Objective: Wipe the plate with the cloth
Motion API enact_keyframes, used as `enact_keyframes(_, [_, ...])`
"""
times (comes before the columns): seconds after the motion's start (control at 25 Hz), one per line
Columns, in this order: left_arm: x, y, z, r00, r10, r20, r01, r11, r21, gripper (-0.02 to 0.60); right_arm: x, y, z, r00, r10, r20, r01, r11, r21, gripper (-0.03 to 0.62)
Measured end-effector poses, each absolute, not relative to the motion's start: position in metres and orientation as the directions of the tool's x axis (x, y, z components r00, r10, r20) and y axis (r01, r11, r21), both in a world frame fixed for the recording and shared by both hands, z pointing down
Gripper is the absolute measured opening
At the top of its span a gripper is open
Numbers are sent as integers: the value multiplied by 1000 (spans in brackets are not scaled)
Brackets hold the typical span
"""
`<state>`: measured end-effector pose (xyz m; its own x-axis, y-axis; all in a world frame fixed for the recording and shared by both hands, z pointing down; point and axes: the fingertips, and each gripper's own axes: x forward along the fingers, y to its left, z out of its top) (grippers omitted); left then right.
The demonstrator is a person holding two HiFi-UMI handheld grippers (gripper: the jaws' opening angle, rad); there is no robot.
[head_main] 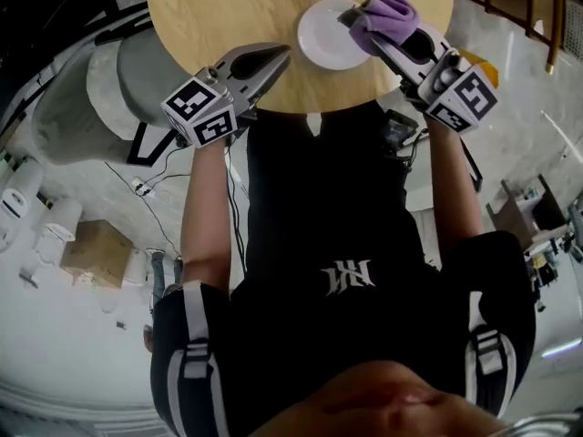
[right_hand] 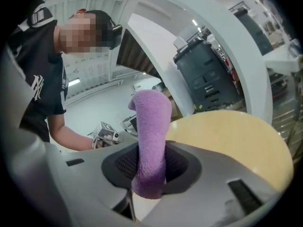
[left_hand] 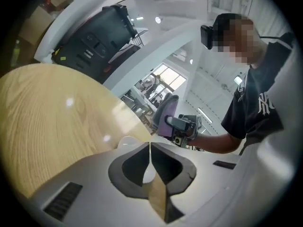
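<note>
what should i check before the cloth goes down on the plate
1. Cloth held by right gripper: ok, fingers shut on it.
2. Cloth over plate: ok, above the rim on that gripper's side.
3. Cloth touching plate: cannot tell.
4. Plate flat on table: ok.
5. Plate steadied: not ok, left gripper is shut, empty and off the plate.

the cloth [head_main: 392, 9] is purple, the plate [head_main: 323, 35] at its nine o'clock white, the table [head_main: 219, 7] pale yellow wood grain.
</note>
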<state>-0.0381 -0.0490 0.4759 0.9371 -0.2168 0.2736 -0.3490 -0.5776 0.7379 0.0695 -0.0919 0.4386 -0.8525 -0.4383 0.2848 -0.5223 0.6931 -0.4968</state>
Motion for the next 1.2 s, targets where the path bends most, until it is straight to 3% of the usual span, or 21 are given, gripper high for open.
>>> enact_keyframes(0.08, [-30, -45, 492, 934, -196, 298, -356, -551, 755, 102, 72, -97, 458, -856, -436, 279, -516, 676, -526, 106])
enact_keyframes(0.2, [-27, -38, 502, 926, -174, 336, -377, -502, 779, 131, 72, -100, 467, -869, -431, 244, -487, 652, -581, 107])
enact_keyframes(0.28, [-27, -39, 506, 917, -169, 361, -397, -462, 793, 199, 68, -99, 470, -885, -408, 226, -457, 662, -594, 106])
enact_keyframes(0.76, [-7, -34, 544, 750, -103, 654, -625, -437, 647, 167, 69, -89, 480, -903, -364, 227, -425, 687, -590, 107])
enact_keyframes(0.84, [-9, -36, 548, 723, -106, 683, -652, -432, 623, 119, 69, -89, 482, -904, -361, 229, -424, 689, -587, 106])
enact_keyframes(0.92, [-12, -38, 551, 705, -113, 700, -670, -428, 606, 69, 68, -90, 485, -902, -365, 231, -428, 687, -587, 107])
enact_keyframes(1.08, [-13, -38, 551, 713, -119, 691, -672, -397, 625, 62, 62, -91, 485, -891, -366, 269, -453, 671, -586, 106])
enact_keyframes(1.2, [-14, -38, 551, 714, -142, 685, -681, -368, 633, 55, 35, -87, 472, -899, -311, 307, -432, 742, -513, 106])
